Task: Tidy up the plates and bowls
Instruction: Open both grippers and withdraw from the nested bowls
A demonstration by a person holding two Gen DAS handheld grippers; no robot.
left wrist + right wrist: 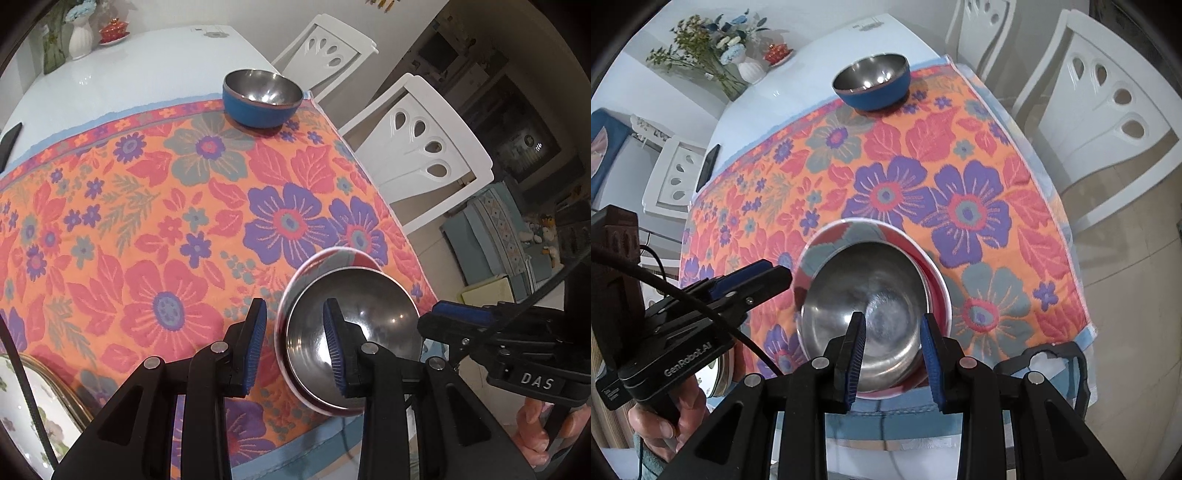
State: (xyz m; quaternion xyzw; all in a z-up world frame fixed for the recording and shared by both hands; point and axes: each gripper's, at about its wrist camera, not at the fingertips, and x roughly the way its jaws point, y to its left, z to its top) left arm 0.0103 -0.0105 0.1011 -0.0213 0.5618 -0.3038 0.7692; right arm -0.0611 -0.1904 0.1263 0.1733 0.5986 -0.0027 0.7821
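1. Left wrist view: the left claw is spread, one pad outside and one pad over the rim of a steel bowl without pinching it. That bowl sits in a red-rimmed plate at the near right corner of the counter. A floral orange cloth covers the near part; the far part is glossy white. A blue bowl with a steel inside stands at the cloth's far edge. A white vase and a red cup stand far left. Two white chairs line the right side.

2. Right wrist view: the right claw is spread over the steel bowl's near rim, gripping nothing. The steel bowl rests in the plate at the cloth's near edge. The left claw reaches in from the left beside the plate. The blue bowl is far back; a dark phone lies left of the cloth.
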